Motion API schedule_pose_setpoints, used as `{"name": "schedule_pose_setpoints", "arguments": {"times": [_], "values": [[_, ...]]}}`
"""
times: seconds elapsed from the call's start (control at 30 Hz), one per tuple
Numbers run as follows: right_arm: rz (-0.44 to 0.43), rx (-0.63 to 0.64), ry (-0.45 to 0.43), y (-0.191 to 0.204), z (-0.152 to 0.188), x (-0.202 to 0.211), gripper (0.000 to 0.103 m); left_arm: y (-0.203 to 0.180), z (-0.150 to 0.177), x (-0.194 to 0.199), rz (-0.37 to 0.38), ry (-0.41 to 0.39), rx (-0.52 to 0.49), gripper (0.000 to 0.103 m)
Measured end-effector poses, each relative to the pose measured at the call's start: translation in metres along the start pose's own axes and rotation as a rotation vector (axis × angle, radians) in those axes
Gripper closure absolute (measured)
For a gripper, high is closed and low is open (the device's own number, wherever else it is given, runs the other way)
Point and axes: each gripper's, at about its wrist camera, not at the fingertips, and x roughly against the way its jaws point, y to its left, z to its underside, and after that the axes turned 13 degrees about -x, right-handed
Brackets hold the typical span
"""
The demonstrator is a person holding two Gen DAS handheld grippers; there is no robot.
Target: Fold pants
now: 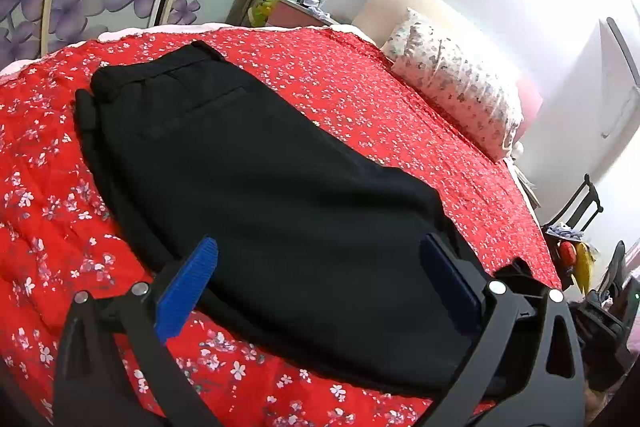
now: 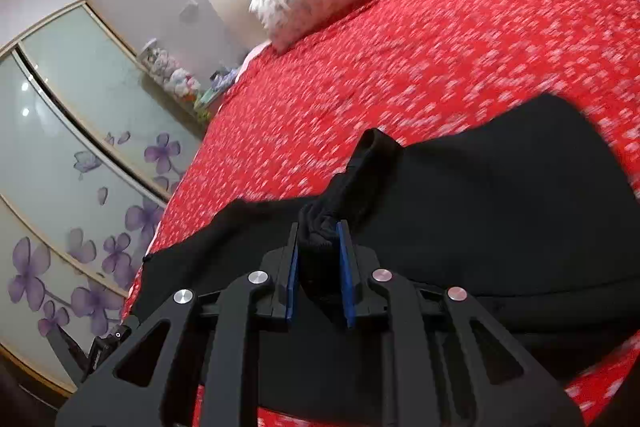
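Black pants [image 1: 256, 179] lie spread on a red flowered bedspread [image 1: 360, 95], waistband at the far left end. My left gripper [image 1: 320, 255] stands open over the near end of the pants, its blue fingers [image 1: 188, 287] wide apart with only flat cloth below them. In the right wrist view my right gripper [image 2: 318, 227] is shut on a bunched fold of the black pants [image 2: 500, 195], which rises from between the blue pads [image 2: 346, 267]. The rest of the pants spreads out to the right below it. That view is blurred.
A white flowered pillow [image 1: 456, 79] lies at the head of the bed against a cream headboard. Sliding wardrobe doors [image 2: 72, 155] with purple flowers run along the far side. A chair with clutter [image 1: 576, 227] stands beyond the bed's right edge. Bare red bedspread [image 2: 400, 75] surrounds the pants.
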Motion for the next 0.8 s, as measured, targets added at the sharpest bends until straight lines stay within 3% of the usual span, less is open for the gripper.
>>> {"name": "schedule_pose_setpoints", "arguments": {"times": [0.1,0.23,0.43,0.6,0.8], "values": [[-0.045,0.043,0.032,0.022,0.014,-0.011,0.085,0.0,-0.001,0.002,0.006,-0.005,-0.007,0.002],[0.003,0.13,0.129,0.036,0.046,-0.039,0.085,-0.002,-0.002,0.001,0.012,-0.007,-0.022,0.002],[-0.019,0.093,0.133,0.043,0.057,-0.047,0.085,-0.002,-0.003,0.004,0.024,-0.011,-0.027,0.002],[-0.11,0.06,0.108,0.058,0.054,-0.045,0.085,-0.003,-0.003,0.003,0.028,-0.01,-0.027,0.002],[-0.09,0.076,0.155,0.059,0.073,-0.062,0.085,-0.005,-0.003,0.003,0.027,-0.011,-0.036,0.002]]}}
